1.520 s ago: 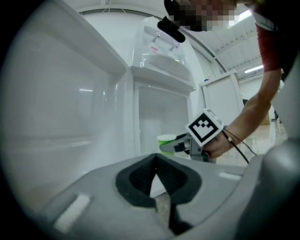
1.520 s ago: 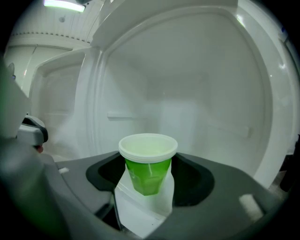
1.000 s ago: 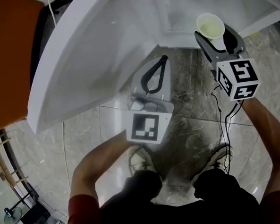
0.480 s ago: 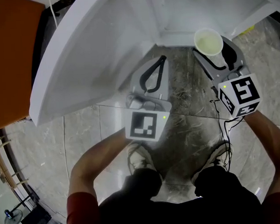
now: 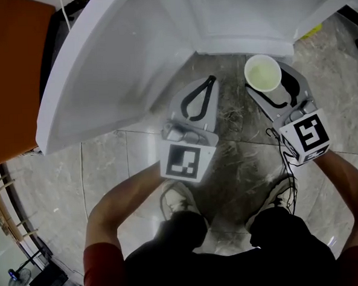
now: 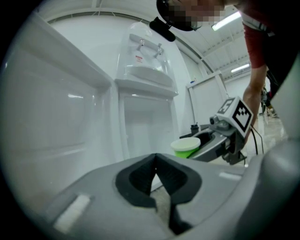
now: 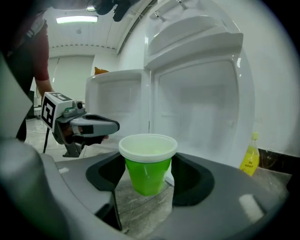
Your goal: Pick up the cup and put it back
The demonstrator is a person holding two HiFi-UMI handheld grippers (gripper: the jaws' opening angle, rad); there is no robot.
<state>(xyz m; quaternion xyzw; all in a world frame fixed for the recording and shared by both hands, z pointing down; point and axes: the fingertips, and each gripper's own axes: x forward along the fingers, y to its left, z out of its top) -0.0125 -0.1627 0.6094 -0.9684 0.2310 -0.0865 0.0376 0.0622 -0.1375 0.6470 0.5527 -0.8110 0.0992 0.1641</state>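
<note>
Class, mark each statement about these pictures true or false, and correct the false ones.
1. The right gripper grips the cup. True.
2. The cup is red. False: it is green with a white rim.
3. The left gripper has its jaws wide apart. False: they are together, with nothing between them.
4. A yellow bottle stands at the right of the right gripper view. True.
5. The cup rests on the floor. False: it is held above the floor.
</note>
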